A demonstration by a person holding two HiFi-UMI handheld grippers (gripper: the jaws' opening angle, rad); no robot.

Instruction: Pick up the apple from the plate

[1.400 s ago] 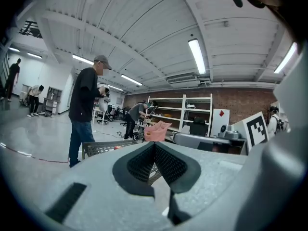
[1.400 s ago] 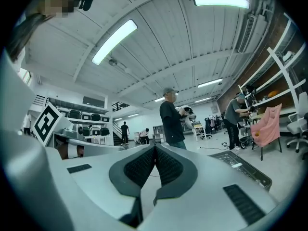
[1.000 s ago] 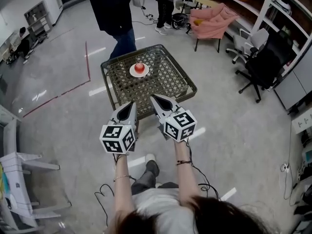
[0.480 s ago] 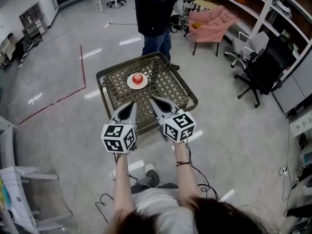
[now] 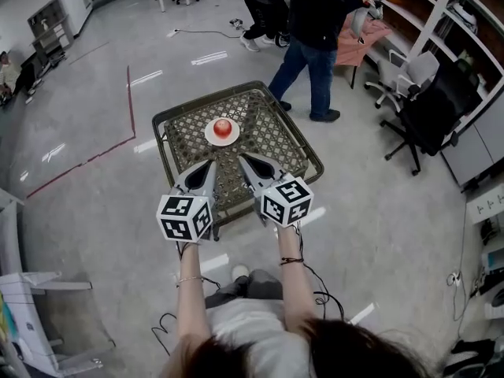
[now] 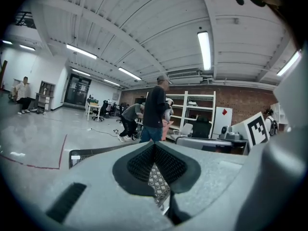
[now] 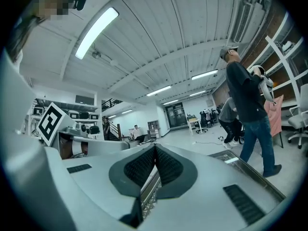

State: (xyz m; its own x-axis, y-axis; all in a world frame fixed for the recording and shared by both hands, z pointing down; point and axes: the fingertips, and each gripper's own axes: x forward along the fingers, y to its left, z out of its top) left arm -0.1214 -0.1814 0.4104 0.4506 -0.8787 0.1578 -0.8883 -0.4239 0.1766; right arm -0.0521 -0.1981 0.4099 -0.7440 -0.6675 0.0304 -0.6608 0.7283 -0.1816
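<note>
L claw (image 5: 209, 166) shut, pads tight together, nothing btwn them. R claw (image 5: 244, 159) same: shut & empty. Both held side by side, pointing fwd over the near part of the woven counter (image 5: 272, 136), tips near each other but apart. Apple (image 5: 223, 126) sits on a white plate (image 5: 209, 135) approx mid-counter, ahead of both claws, not touched. Past the counter's far corner stands a person (image 5: 315, 30) in dark top & jeans. Black office chair (image 5: 425, 109) off to the right.
</note>
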